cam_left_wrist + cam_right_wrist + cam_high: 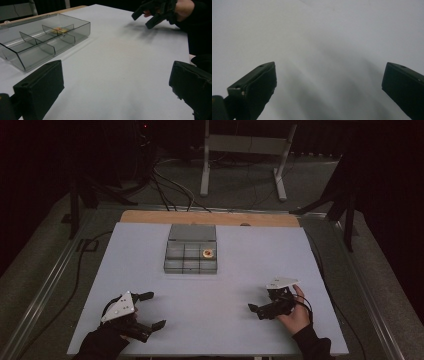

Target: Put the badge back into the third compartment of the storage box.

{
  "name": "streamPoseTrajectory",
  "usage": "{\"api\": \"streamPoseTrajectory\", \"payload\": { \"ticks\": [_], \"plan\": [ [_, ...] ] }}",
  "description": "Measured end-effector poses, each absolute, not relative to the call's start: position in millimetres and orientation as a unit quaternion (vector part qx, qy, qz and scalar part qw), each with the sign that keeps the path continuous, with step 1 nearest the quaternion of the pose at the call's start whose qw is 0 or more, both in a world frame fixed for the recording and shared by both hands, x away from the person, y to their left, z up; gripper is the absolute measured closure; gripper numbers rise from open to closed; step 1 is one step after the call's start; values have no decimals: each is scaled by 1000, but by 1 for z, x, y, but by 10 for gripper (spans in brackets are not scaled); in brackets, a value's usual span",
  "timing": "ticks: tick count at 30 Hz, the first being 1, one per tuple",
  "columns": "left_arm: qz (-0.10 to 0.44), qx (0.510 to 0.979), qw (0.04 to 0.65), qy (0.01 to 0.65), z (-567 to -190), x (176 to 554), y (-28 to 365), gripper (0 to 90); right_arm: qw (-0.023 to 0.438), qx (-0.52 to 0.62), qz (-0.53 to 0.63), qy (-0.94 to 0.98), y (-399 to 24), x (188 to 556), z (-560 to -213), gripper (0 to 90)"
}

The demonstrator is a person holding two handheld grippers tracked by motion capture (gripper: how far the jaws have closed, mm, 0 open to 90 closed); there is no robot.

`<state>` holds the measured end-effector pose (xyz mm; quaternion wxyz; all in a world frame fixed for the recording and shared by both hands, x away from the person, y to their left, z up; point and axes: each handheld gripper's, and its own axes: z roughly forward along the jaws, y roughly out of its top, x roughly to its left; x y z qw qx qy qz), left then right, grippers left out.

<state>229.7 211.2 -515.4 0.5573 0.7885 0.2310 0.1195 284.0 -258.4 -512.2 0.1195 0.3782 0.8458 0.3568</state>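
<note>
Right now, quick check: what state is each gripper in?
Left gripper: open, jaws wide apart, holding nothing.
Right gripper: open, jaws wide apart over the table, holding nothing.

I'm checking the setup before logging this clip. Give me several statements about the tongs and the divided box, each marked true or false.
1. Both the left tongs and the right tongs stand open with nothing between the jaws. True.
2. The clear divided box sits at the table's near edge between the hands. False: it lies farther back, near the middle of the white table, apart from both tongs.
3. A small orange-and-white item lies in a right-hand compartment of the box's back row. True.
4. The right tongs grip the box's wall. False: they are above bare table, well away from the box.
</note>
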Motion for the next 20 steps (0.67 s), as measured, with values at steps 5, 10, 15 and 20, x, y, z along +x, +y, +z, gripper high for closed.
{"api": "streamPoseTrajectory", "payload": {
  "ticks": [5,10,15,20],
  "plan": [
    [121,787,558,232,-515,230,211,1,127,387,357,841,-272,273,-514,0],
    [122,786,560,231,-515,229,211,1,133,401,361,832,-286,263,-515,0],
    [121,785,561,232,-515,230,211,1,137,407,357,830,-294,256,-517,0],
    [120,786,561,230,-515,229,211,1,138,407,354,831,-298,254,-519,0]
  ]
}}
